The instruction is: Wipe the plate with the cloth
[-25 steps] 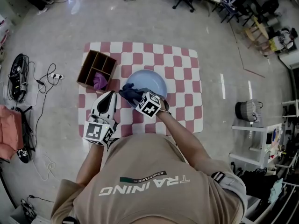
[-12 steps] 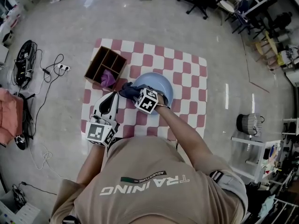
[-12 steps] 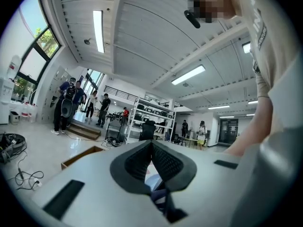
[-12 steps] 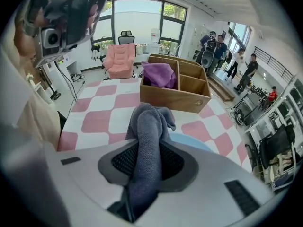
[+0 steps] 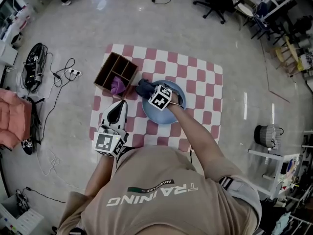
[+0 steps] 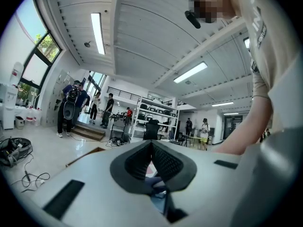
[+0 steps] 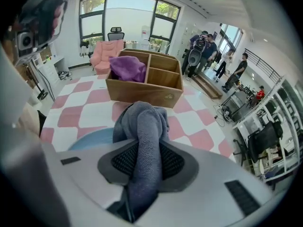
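Your right gripper (image 7: 147,151) is pinching the grey-blue cloth (image 7: 142,119), with its bunched end over the rim of the blue plate (image 5: 157,114) (the side next to the wooden divider box (image 5: 117,71) holding a purple rag (image 5: 117,85)). The plate sits on the checked mat (image 5: 201,82). Your left gripper (image 6: 151,146) is pressed together and empty, near the plate's lower left.

1 blue plate (image 5: 155,114); 1 grey-blue cloth (image 5: 144,88); 1 purple cloth (image 5: 117,85); 1 wooden divided box (image 7: 144,94); 1 pink-and-white checked mat (image 5: 200,82).

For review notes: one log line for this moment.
right gripper: shut on cloth | cloth: at plate edge | left gripper: shut, empty
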### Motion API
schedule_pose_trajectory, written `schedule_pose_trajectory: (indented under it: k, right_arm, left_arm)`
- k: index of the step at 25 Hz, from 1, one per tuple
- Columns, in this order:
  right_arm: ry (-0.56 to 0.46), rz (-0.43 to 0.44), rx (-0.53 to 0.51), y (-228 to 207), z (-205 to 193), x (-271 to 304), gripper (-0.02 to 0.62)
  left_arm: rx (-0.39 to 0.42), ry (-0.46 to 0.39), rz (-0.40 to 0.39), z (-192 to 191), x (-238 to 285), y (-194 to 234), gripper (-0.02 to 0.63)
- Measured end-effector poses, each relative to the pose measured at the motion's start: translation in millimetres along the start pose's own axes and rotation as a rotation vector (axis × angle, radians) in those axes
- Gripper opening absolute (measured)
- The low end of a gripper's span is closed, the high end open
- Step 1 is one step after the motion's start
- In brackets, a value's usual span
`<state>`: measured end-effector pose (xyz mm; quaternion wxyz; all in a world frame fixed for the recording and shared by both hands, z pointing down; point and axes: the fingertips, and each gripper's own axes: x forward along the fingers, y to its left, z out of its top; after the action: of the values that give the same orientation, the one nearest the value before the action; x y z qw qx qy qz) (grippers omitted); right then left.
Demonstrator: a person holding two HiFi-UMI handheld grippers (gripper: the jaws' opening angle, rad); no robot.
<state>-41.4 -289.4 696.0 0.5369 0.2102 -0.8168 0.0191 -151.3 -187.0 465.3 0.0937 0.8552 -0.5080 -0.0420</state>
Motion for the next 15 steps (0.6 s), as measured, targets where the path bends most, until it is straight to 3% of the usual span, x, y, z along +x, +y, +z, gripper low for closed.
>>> schedule_pose_trajectory:
  k: [8, 15]
  right_arm:
    - [0.04, -0.089, 0.118, -58.1, -44.6, -9.9, 0.118]
    - [0.08, -0.14, 0.206, -75.0, -101.2, -37.0, 0.118]
  left_arm:
    - [0.011, 0.002, 0.028, 1.8, 4.9, -1.7, 0.012]
    - [0.002, 0.005, -0.036, 3.9, 23.8, -20.0, 0.012]
